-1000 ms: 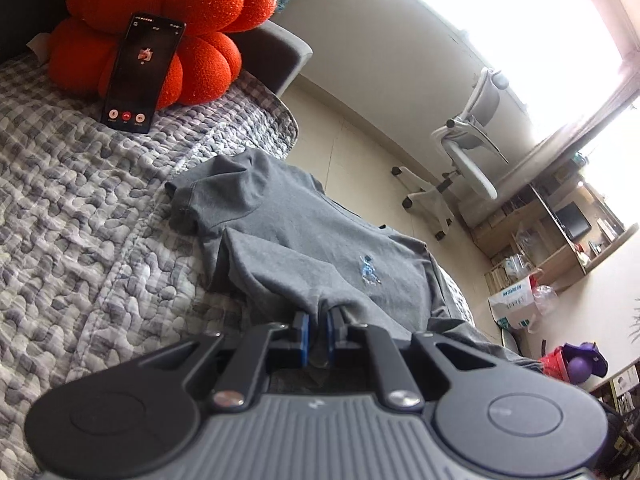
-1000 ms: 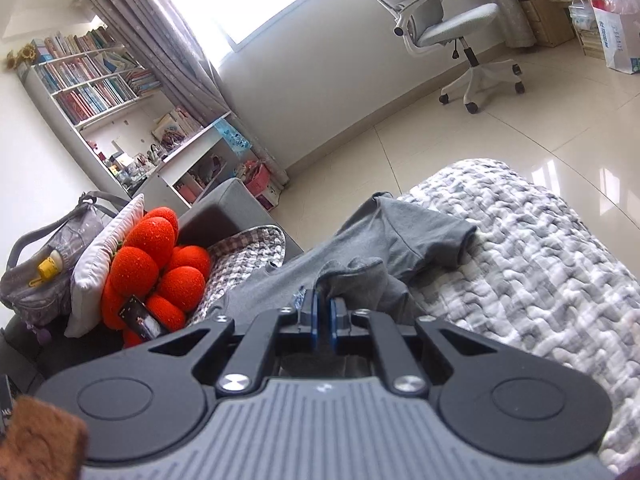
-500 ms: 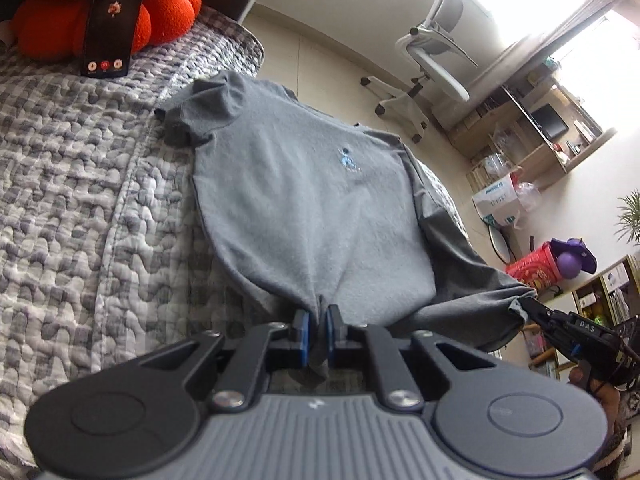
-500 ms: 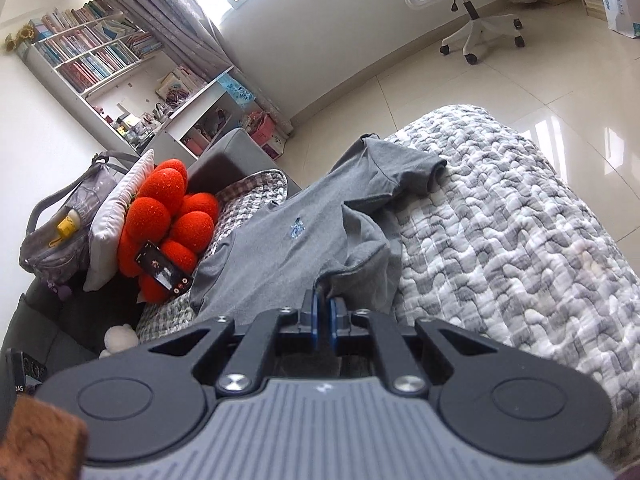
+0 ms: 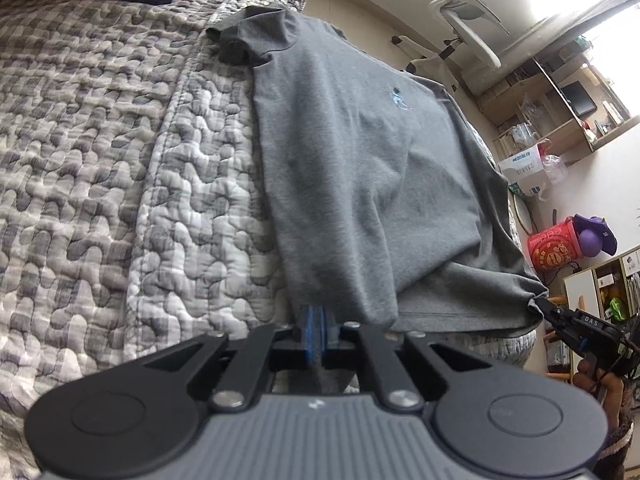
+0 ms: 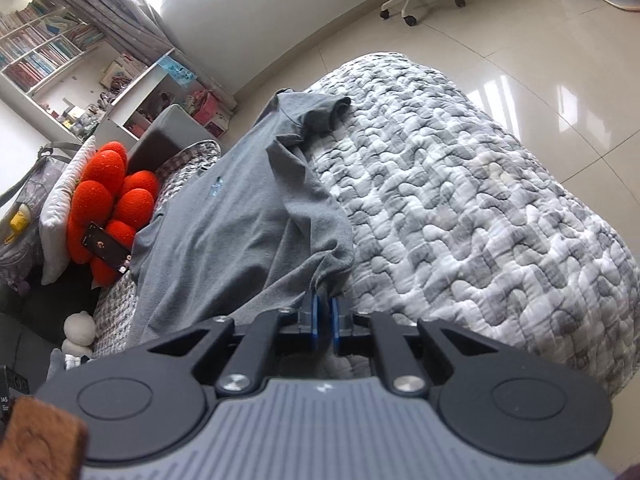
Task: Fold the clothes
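Pinching the near hem of the grey shirt [image 5: 360, 160] at both corners: with the left tongs [image 5: 314, 320], just squeezed fully together on the cloth, and with the right tongs [image 6: 324, 316], just easing apart with the corner still between the pads. Have drawn it from a bunched heap out flat, chest up, along the bed [image 5: 120, 160], so seemingly ready for a first fold. Plenty of open quilt left; right, close to the bed's rounded edge above the floor [image 6: 520, 40]. Beyond the collar, orange cushion [image 6: 104, 200] and phone [image 6: 106, 246].
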Action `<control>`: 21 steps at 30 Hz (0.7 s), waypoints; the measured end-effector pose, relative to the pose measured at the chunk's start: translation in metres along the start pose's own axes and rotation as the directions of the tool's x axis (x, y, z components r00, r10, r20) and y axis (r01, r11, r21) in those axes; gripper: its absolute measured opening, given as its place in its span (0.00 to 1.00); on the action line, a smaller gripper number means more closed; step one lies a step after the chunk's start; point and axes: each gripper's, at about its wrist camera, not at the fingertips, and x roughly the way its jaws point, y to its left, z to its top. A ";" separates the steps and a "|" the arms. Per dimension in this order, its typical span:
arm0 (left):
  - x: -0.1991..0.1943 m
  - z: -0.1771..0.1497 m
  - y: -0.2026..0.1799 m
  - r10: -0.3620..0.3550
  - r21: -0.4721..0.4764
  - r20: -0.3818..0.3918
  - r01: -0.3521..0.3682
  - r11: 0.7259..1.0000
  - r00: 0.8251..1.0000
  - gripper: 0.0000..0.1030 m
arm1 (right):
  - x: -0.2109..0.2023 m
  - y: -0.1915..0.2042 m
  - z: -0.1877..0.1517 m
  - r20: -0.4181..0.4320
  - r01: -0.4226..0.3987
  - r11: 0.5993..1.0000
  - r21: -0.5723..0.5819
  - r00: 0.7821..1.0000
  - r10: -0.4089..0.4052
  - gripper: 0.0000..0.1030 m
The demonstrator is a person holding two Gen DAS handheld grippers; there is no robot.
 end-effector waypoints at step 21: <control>0.001 -0.048 0.017 -0.222 0.036 0.013 0.221 0.975 0.975 0.57 | 0.003 0.004 -0.019 -0.033 0.093 0.987 -0.133 0.995 -0.098 0.40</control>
